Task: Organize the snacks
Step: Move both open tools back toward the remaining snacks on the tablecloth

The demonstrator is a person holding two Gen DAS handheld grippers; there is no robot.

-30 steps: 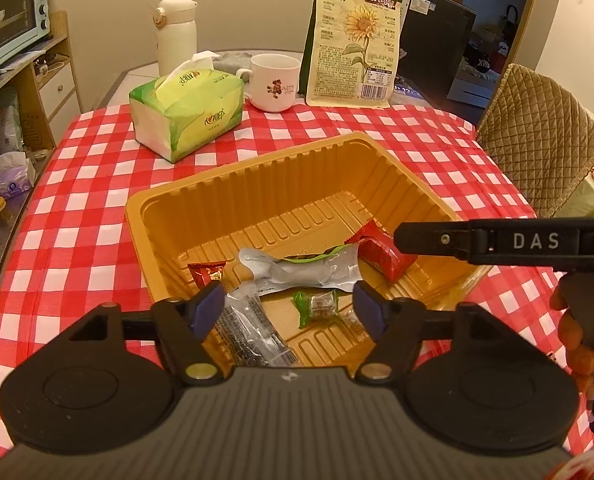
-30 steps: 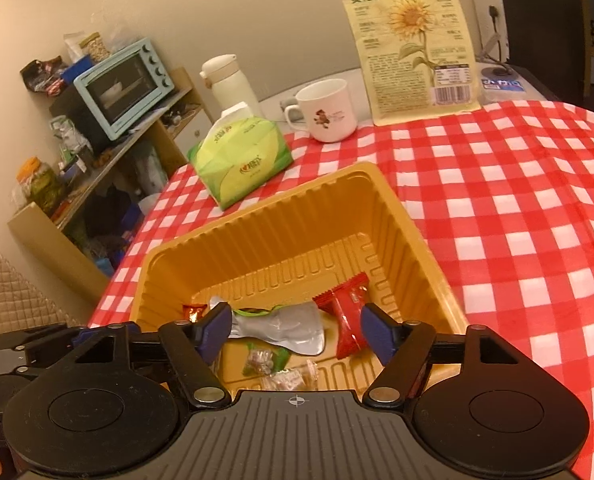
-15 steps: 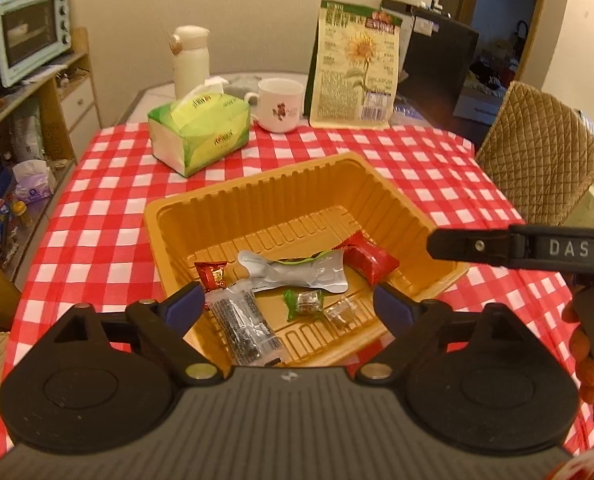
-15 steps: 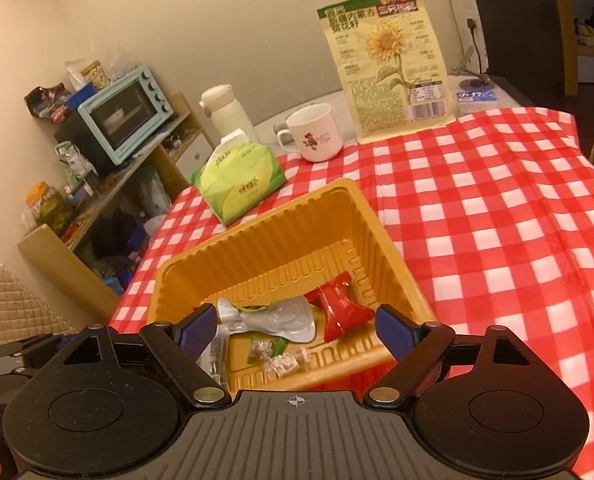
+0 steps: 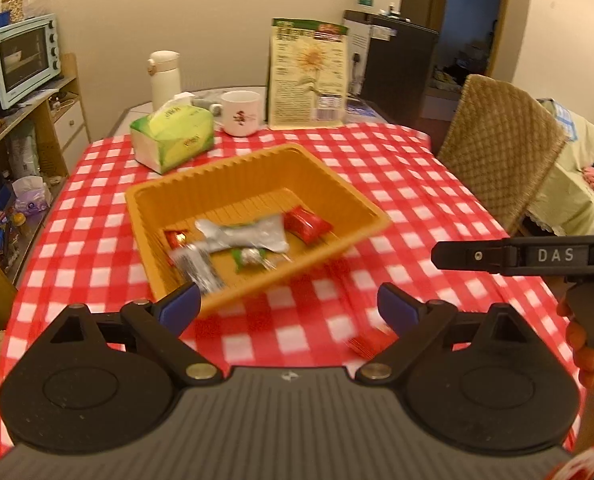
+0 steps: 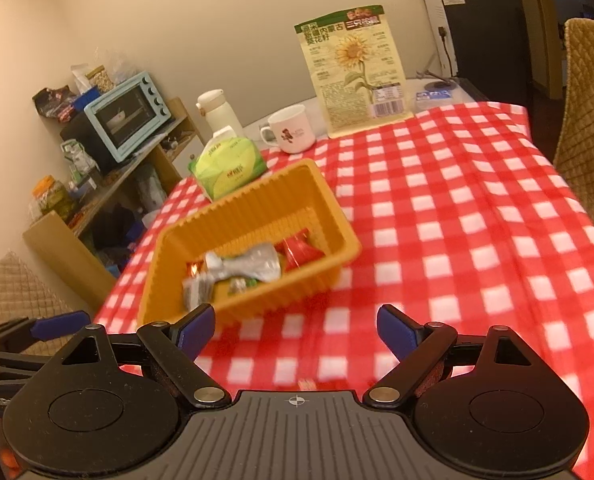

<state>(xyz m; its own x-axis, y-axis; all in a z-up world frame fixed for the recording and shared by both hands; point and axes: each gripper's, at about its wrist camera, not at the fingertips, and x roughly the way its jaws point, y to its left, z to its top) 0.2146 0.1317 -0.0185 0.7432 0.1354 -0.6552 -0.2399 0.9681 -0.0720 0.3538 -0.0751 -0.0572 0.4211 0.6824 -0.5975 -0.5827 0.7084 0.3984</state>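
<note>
An orange plastic tray (image 5: 217,168) (image 6: 257,188) sits on the red checked tablecloth (image 5: 377,184). Several wrapped snacks lie in it: a silver pouch (image 5: 249,234) (image 6: 249,266), a red packet (image 5: 309,224) (image 6: 299,252), a green candy (image 5: 249,257), a small red candy (image 5: 176,238) and a dark clear packet (image 5: 199,268). My left gripper (image 5: 289,306) hovers short of the tray's near wall, its jaws opening with nothing between them. My right gripper (image 6: 296,328) is held back over the cloth, open and empty. One of its fingers (image 5: 497,256) shows at the right of the left wrist view.
Behind the tray stand a green tissue box (image 5: 173,136), a white mug (image 5: 241,114), a sunflower-seed bag (image 5: 309,76) and a white flask (image 5: 164,78). A quilted chair (image 5: 497,152) stands at the right. At the left is a shelf with a toaster oven (image 5: 17,60).
Both grippers have drawn back from over the tray toward the table's near side, and their jaws have spread wider. The snacks stay in the tray.
</note>
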